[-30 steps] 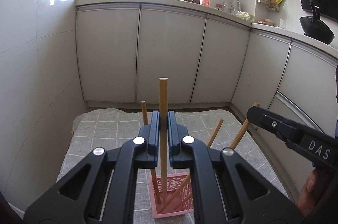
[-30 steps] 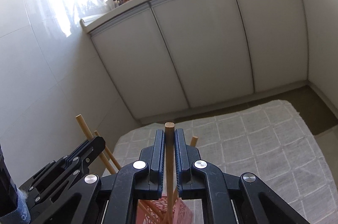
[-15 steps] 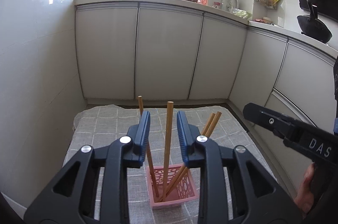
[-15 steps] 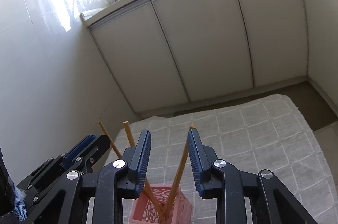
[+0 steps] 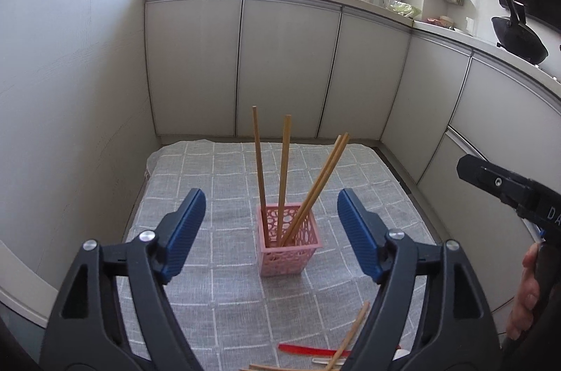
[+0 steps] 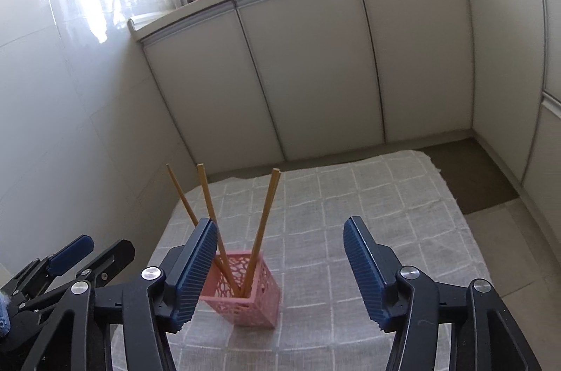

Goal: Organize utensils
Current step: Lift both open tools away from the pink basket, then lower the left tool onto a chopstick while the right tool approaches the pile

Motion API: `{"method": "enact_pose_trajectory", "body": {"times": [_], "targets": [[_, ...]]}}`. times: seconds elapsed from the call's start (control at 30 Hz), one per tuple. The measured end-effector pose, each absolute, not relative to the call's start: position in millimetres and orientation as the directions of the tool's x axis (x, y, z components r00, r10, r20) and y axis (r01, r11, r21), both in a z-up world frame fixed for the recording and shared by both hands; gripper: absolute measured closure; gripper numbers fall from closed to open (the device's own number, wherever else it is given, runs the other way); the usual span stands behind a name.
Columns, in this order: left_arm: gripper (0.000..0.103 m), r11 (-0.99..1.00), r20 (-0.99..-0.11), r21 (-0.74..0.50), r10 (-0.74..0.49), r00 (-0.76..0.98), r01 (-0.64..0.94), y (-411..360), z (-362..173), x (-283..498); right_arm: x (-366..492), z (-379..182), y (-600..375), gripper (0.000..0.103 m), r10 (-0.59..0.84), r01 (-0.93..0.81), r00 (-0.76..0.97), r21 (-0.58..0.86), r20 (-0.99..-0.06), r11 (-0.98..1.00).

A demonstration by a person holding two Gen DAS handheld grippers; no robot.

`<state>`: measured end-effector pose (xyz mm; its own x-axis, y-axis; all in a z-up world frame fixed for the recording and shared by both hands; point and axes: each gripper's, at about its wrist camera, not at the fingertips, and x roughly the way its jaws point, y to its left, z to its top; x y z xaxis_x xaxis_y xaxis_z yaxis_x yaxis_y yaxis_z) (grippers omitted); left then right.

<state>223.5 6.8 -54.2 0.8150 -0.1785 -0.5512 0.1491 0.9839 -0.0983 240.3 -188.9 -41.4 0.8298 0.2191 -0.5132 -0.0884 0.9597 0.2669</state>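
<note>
Jaws on both grippers have just been opening and now stand wide with nothing between them: left gripper [image 5: 268,213] and right gripper [image 6: 280,252] each hover short of the pink holder [image 5: 287,245], pads clear of every stick.

Four chopsticks [image 5: 282,178] stand in the holder, two near upright, two leaning right together. Holder sits upright on the grey checked cloth [image 5: 210,294], roughly mid-cloth. We judge the drop done and the step in hand is the retreat.

More work is waiting: loose chopsticks [image 5: 352,332] and a red utensil [image 5: 312,351] lie on the cloth near the bottom edge of the left view, partly hidden by the left gripper's own frame. What else is down there we can't tell.

How we do this well:
- Back out up and away, along the line of the sticks, so no pad clips a leaning top. In the right view the left pad [image 6: 196,269] overlaps two of the sticks; we can't tell if it's touching, so treat it as close.
- Holder looks light and perforated; a sideways knock likely tips it.
- Keep jaws wide until well clear, then swing down to the loose pieces.
- One gripper per piece, and keep the two grippers apart.
</note>
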Motion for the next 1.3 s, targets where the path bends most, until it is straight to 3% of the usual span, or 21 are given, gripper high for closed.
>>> {"method": "enact_pose_trajectory", "body": {"times": [0.33,0.77,1.1,1.17,1.3], "targets": [[0.01,0.989,-0.625,-0.075,-0.147,0.767,0.128,7,-64,184,201,-53,-202,0.018,0.211,-0.053,0.781,0.274,-0.588,0.96],[0.009,0.991,-0.773,0.013,-0.072,0.631,0.13,2,-117,176,182,-99,-212,0.016,0.157,0.026,0.638,0.224,-0.754,0.974],[0.009,0.986,-0.893,-0.044,-0.111,0.437,0.161,-5,-169,197,195,-141,-231,0.016,0.149,0.125,0.498,0.241,-0.854,0.962],[0.011,0.983,-0.907,-0.068,-0.133,0.4,0.172,-11,-178,201,197,-147,-235,0.016,0.152,0.138,0.477,0.244,-0.866,0.96],[0.029,0.967,-0.916,-0.127,-0.2,0.347,0.222,-35,-191,212,200,-159,-241,0.016,0.158,0.148,0.434,0.243,-0.887,0.959]]}}
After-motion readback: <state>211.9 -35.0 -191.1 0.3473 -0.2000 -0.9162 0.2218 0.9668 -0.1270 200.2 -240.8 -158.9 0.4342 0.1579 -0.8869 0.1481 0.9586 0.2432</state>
